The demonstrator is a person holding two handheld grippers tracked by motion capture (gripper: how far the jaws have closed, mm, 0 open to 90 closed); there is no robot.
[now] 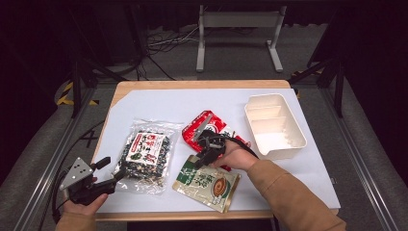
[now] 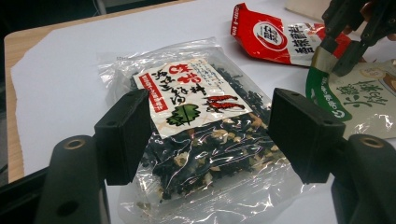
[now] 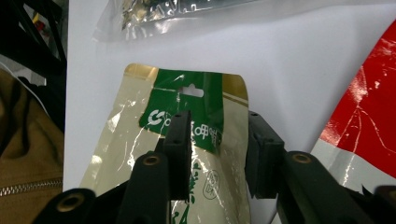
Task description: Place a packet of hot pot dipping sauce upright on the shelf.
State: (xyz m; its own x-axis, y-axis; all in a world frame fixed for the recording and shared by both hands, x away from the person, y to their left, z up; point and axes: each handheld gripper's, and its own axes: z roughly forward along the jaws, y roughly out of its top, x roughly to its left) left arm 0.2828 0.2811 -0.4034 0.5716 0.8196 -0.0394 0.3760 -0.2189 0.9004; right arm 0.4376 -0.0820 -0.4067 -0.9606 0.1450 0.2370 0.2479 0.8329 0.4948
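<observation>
We see the green-and-cream pouch [image 1: 208, 183] lying flat on the tabletop [image 1: 159, 103], just in front of the red packet [image 1: 208, 129], its long axis slanting and its green hang-hole end toward that packet. Its writing is Asian script (we cannot read it). The right hand-held gripper [image 1: 206, 155], reaching in from the right on an outstretched forearm, pinches that green end. The left hand-held gripper [image 1: 111, 169] rests open left of the red packet, beside the seaweed bag [image 1: 143, 155].

Left claw [image 1: 109, 169] gapes low; right claw [image 1: 201, 155] stands narrowed.
</observation>
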